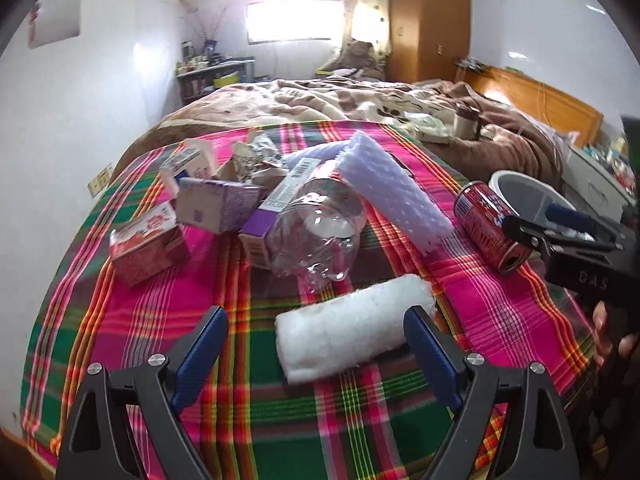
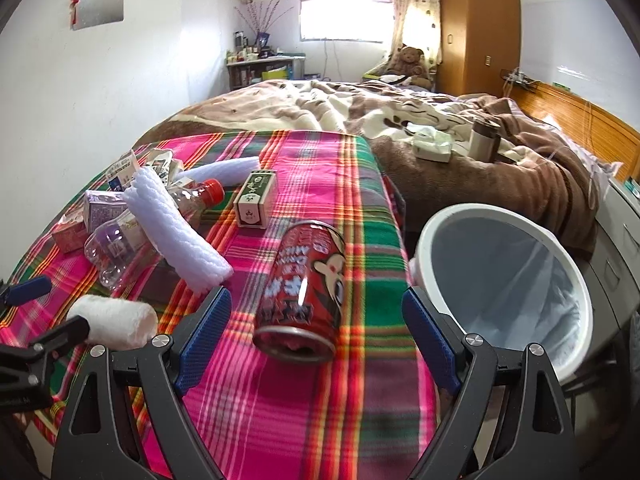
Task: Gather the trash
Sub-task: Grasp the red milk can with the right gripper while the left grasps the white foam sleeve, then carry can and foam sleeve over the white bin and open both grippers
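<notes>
Trash lies on a plaid cloth (image 1: pixel 248 412). A white foam roll (image 1: pixel 352 324) sits between the fingers of my left gripper (image 1: pixel 316 312), which is open; its right finger (image 1: pixel 430 354) overlaps the roll's end, while the left finger stands clear. In the right wrist view a red drink can (image 2: pixel 304 292) lies on its side between the wide-open fingers of my right gripper (image 2: pixel 317 292), untouched. A white bin (image 2: pixel 440 216) with a liner stands just right of the cloth. Further back lie a clear plastic bottle (image 1: pixel 316 232), a lilac foam roll (image 1: pixel 396 196) and several cartons (image 1: pixel 148 244).
A green-and-white box (image 2: pixel 256 200) lies behind the can. Beyond the cloth the bed carries a brown blanket (image 2: pixel 460 176), a tissue pack (image 2: pixel 432 144) and a flask (image 2: pixel 484 140). A wooden headboard (image 2: pixel 580 120) and a wardrobe (image 2: pixel 476 28) stand at the right.
</notes>
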